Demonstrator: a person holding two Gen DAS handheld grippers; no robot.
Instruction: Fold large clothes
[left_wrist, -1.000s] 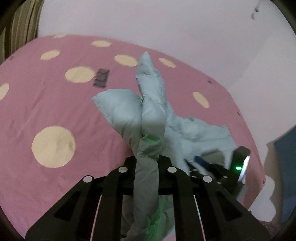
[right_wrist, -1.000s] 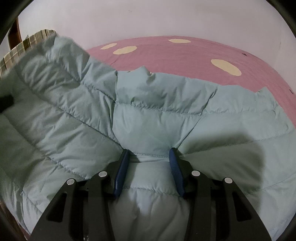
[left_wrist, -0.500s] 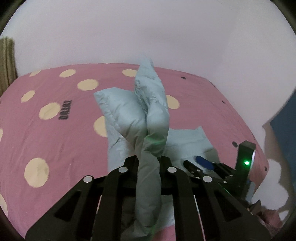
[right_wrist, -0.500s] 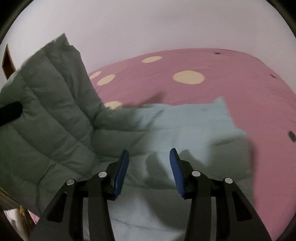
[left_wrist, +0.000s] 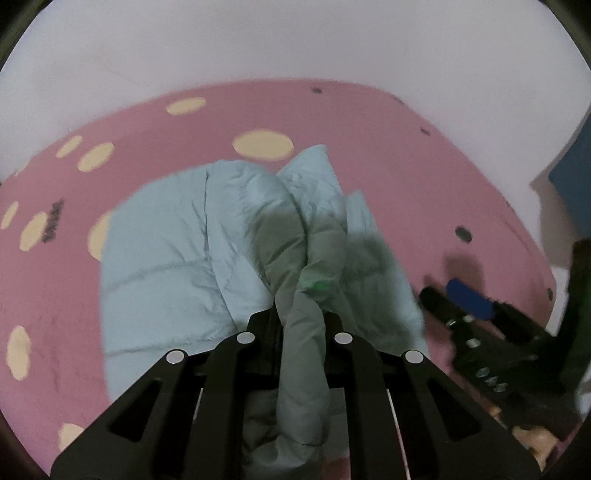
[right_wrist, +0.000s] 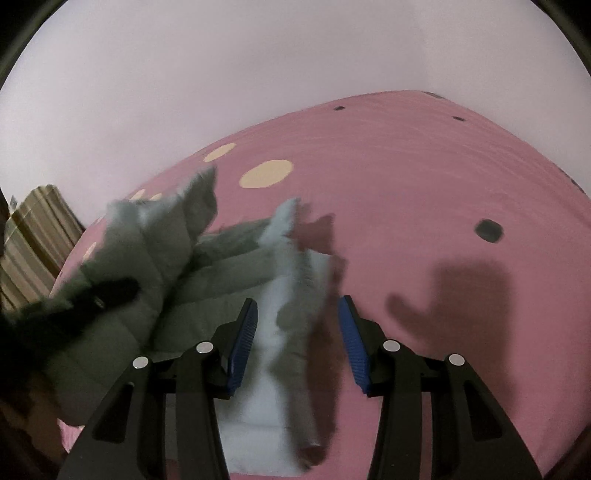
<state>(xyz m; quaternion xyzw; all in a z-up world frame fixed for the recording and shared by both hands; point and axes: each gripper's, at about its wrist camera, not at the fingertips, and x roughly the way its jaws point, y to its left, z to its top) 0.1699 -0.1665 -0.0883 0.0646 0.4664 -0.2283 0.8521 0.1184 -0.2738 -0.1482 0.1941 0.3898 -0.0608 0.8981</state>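
From the left wrist view, one pale blue-green quilted jacket (left_wrist: 177, 258) lies bunched on the bed (left_wrist: 424, 177), whose pink cover carries cream dots, about ten of them showing here, plus four small dark dots toward the right side. The left gripper (left_wrist: 295, 321) has its fingers pressed together on a twisted fold of the jacket, and that fold runs up between them and flops forward over the rest of the garment. Off to the right, near the bed's edge, the right gripper (left_wrist: 458, 299) shows from the side, one blue pad visible, blurred. A line of dark print on the cover sits at the far left, too smeared to read. A dark blue shape stands against the wall at the right edge.

From the right wrist view, the right gripper (right_wrist: 299, 339) has its two blue-padded fingers (right_wrist: 243, 339) spread apart, pinching nothing; a blurred edge of the jacket (right_wrist: 147, 258) lies beneath the gap and to its left. Only this view shows the striped fabric (right_wrist: 33, 243) at the left edge and a hand-shaped shadow on the bare pink cover. The left gripper (right_wrist: 110, 290) appears as a dark blur sunk in the lifted fold.
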